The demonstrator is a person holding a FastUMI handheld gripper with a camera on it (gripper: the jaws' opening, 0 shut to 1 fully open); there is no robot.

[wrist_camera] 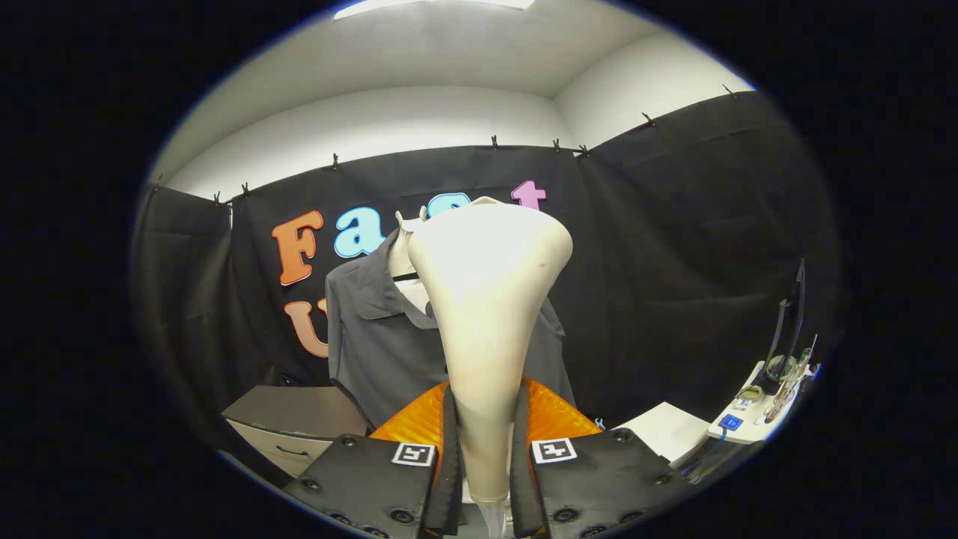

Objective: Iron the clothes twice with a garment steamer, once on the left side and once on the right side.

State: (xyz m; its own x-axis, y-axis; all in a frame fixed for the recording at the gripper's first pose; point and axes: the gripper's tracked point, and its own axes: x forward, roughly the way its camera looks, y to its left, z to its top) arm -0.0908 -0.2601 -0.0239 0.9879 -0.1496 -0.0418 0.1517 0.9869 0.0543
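The gripper (485, 479) sits at the bottom centre of the frame, its two fingers (450, 464) pinching the narrow handle of a cream-coloured garment steamer (486, 299). Both fingers press against the handle, one on each side, so the steamer stands upright between them. From the fingers the steamer rises toward the middle of the frame and widens into a broad, flared head.

Beyond the steamer, slightly left of centre, a dark grey collared shirt (374, 337) hangs on a pale mannequin torso (404, 247). The steamer's head covers the right part of the shirt. Whether the head touches the fabric cannot be told.

Just behind the fingers lies an orange, ridged surface (408, 427). At lower left is a grey cabinet (292, 419). At lower right is a white table (666, 430) and a small shelf with assorted items (763, 397).
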